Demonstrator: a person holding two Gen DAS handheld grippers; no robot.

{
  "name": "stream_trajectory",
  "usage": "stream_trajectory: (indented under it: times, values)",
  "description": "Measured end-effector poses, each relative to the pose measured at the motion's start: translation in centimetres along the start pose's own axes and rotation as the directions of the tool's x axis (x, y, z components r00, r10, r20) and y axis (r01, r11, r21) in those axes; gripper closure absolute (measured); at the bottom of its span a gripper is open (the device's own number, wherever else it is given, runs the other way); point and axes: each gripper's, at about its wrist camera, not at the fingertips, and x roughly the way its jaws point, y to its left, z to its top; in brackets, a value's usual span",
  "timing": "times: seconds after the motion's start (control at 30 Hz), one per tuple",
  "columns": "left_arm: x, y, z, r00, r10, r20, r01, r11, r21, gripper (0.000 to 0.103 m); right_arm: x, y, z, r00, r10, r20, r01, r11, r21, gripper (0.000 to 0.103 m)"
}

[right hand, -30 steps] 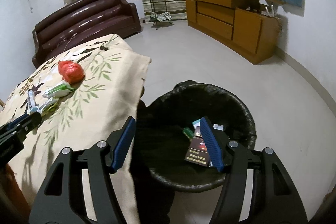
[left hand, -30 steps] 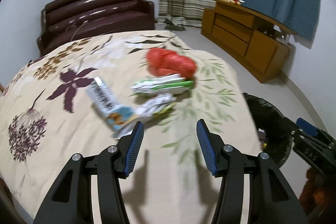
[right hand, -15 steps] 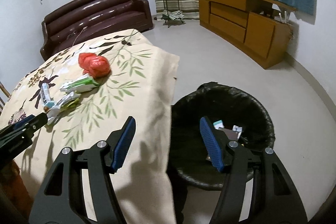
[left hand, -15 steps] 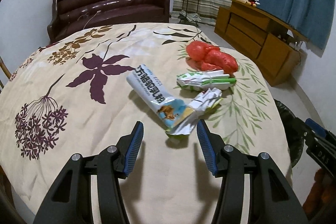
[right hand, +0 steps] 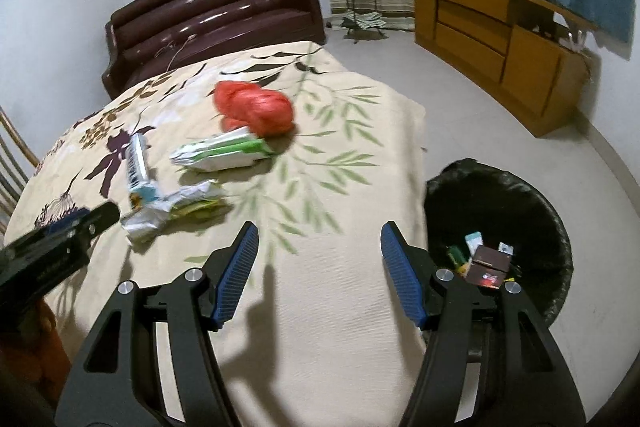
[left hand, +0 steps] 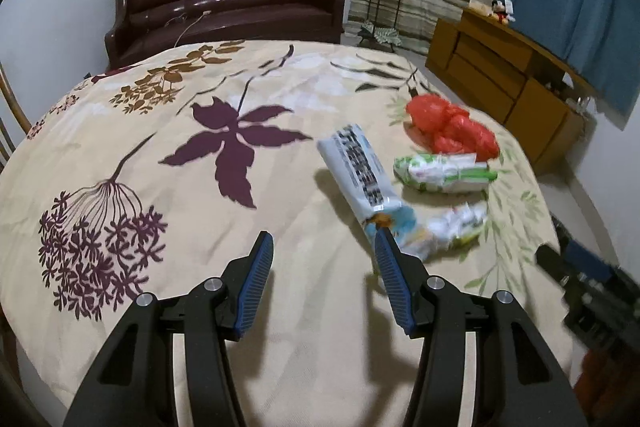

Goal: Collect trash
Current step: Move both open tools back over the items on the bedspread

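Over the last second the right gripper has swung from above the trash bin to over the table, and the left gripper has slid leftward, so the wrappers now lie off its right finger rather than between the fingers. Both grippers are spread wide and hold nothing.

Taking the red plastic bag as landmark: the green-and-white packet lies just in front of it, touching or nearly so; the long white-and-blue wrapper lies to its left and nearer the grippers; the crumpled wrapper sits at that wrapper's near end, overlapping it. The trash bin stands on the floor to the bag's right, off the table edge, with some litter already inside.

This looks like the reach for the next piece, four items remaining. The left gripper's tip is close beside the long wrapper; it likely needs to shift right and lower to straddle it before closing.
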Motion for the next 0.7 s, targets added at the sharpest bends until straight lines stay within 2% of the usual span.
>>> stream_trajectory:
  times: [0.13, 0.3, 0.43, 0.7]
  values:
    - [-0.2, 0.9, 0.3, 1.0, -0.001, 0.018, 0.001, 1.0, -0.003, 0.05, 0.0, 1.0, 0.0, 1.0, 0.002, -0.002, -0.002, 1.0, -0.004, 0.041]
    - [1.1, 2.0, 0.1, 1.0, -0.007, -0.027, 0.006, 1.0, -0.014, 0.05, 0.4, 2.5, 0.1, 1.0, 0.012, -0.012, -0.012, 1.0, -0.023, 0.041]
    - [2.0, 1.6, -0.4, 0.998, -0.023, -0.063, 0.023, 1.0, 0.009, 0.05, 0.5, 3.3, 0.0, 1.0, 0.011, -0.017, -0.011, 0.999, -0.031, 0.041]
    - [1.4, 0.1, -1.1, 0.996, -0.067, -0.066, 0.071, 0.996, 0.054, 0.05, 0.4, 3.4, 0.1, 1.0, 0.004, -0.018, -0.004, 1.0, -0.028, 0.041]
